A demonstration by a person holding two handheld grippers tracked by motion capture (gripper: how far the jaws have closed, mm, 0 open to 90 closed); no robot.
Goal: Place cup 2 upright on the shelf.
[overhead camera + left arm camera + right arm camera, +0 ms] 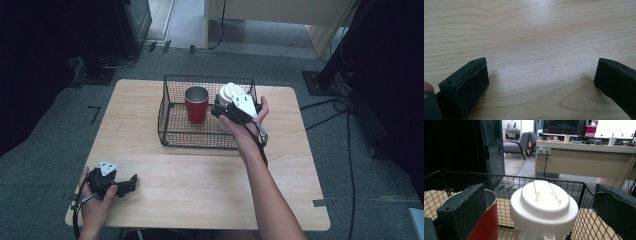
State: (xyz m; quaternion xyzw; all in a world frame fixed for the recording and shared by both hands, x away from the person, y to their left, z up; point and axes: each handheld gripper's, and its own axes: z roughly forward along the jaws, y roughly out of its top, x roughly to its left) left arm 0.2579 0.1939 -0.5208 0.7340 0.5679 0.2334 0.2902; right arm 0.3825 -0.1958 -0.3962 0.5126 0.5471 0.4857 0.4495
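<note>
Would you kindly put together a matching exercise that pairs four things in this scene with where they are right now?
Things:
1. red cup
2. white lidded cup
3. left gripper
4. wire basket

Places:
A. low over the near left corner of the table, fingers wide apart
B. on the far middle of the table, holding both cups
C. in the left half of the basket, open top
D. in the right part of the basket, between the fingers of the open right gripper

Pairs: 1-C, 2-D, 3-A, 4-B
</note>
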